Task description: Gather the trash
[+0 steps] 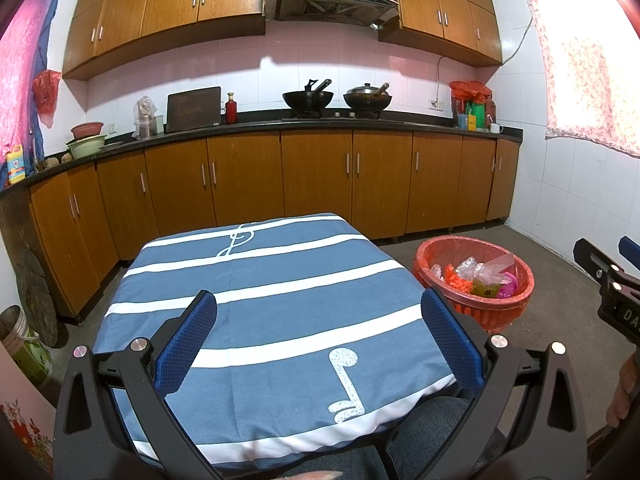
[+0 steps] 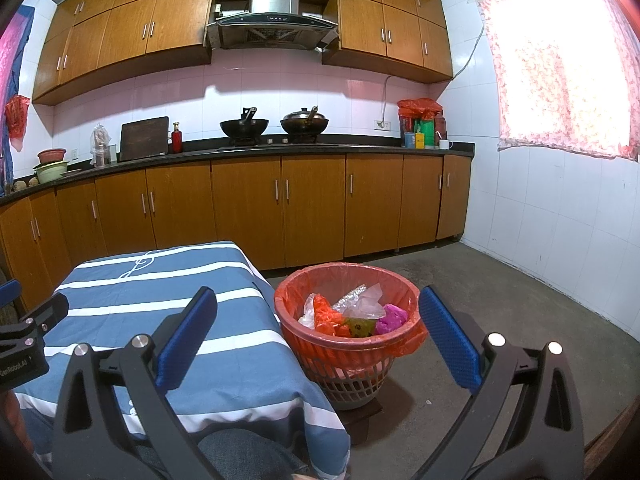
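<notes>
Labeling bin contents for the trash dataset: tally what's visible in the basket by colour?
Visible in the basket, right wrist view:
Orange pieces: 1 cluster
Pink wad: 1
Clear plastic bag: 1
Silvery crinkled wrap: 1
Yellow-green packet: 1
White scrap: 1
Total: 6; anything buried is hidden.

- The left gripper (image 1: 316, 336) hangs above the near end of a table (image 1: 280, 280) covered in a blue-and-white striped cloth, its blue pads spread wide with nothing between them.
- Just right of the table, a red-lined trash basket (image 1: 474, 280) stands on the floor, holding plastic wrappers (image 1: 484, 276).
- Beyond the table run brown cabinets (image 1: 316, 180).
</notes>
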